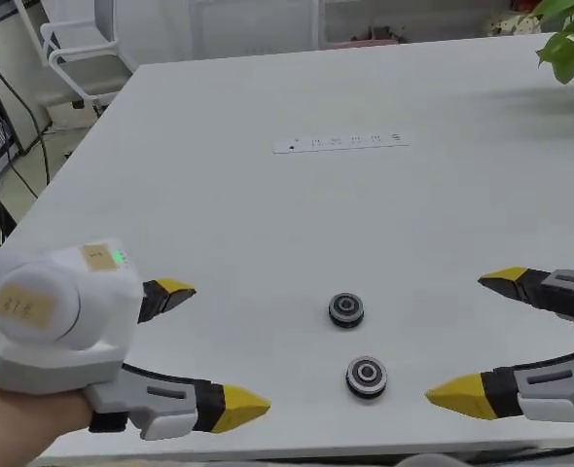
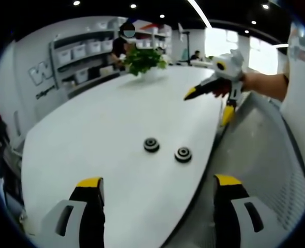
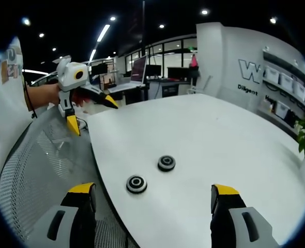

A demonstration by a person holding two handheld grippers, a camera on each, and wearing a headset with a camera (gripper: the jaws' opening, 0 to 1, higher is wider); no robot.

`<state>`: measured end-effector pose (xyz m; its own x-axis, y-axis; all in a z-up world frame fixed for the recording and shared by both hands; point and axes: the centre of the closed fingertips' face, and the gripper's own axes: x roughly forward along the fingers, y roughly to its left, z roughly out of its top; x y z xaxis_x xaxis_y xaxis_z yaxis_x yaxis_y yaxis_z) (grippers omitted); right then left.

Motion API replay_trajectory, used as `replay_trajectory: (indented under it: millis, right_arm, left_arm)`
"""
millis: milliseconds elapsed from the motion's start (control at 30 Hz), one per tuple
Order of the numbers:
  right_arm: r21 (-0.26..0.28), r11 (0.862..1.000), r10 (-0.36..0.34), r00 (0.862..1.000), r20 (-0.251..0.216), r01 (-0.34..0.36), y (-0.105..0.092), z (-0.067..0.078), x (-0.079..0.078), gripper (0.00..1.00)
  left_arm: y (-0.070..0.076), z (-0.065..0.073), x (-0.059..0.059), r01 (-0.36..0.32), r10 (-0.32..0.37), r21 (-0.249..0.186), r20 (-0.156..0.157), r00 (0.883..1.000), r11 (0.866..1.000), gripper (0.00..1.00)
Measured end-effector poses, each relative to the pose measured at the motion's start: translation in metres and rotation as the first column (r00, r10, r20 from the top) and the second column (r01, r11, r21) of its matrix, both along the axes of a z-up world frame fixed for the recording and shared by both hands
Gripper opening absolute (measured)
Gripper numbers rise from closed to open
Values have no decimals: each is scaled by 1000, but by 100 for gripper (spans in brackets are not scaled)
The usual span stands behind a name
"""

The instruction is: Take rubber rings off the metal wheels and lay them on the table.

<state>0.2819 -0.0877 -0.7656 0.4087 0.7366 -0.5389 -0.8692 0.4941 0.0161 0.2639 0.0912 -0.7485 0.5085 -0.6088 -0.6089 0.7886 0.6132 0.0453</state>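
**A:** Where are the wheels?

**B:** The far wheel (image 1: 345, 309) and the near wheel (image 1: 366, 377), both metal, lie flat on the white table (image 1: 219, 204) near its front edge. They are close together but not touching. Each has a dark rubber ring (image 1: 333, 310) round its rim.

**A:** How will they handle?

**B:** I'd judge the wheels stiff and dense, and the rings soft, stretchy and snug. Steady a wheel by its faces and peel the ring off at the outer edge.

**A:** And the grippers?

**B:** The left gripper (image 1: 209, 347) and the right gripper (image 1: 467, 339) flank the wheels. Their fingers are spread wide, holding nothing and touching neither wheel.

**A:** Any containers?

**B:** There are storage bins (image 2: 80, 50) on wall shelves well behind the table. What's in them is too small to tell.
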Motion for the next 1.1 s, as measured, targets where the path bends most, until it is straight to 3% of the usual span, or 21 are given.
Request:
replay_trajectory:
  millis: [567,833,1100]
  right_arm:
    - [20,998,55,998,-16,-54,13,-10,7,86]
    - [64,996,70,997,-23,-68,22,-8,14,83]
    - [44,993,115,993,-12,-114,32,-15,11,80]
  left_arm:
    - [-22,-4,19,69,-69,1,14,998,998,82]
    - [-37,-9,25,98,-99,-23,-4,995,995,77]
    - [-47,-13,29,117,-117,-39,-15,993,992,74]
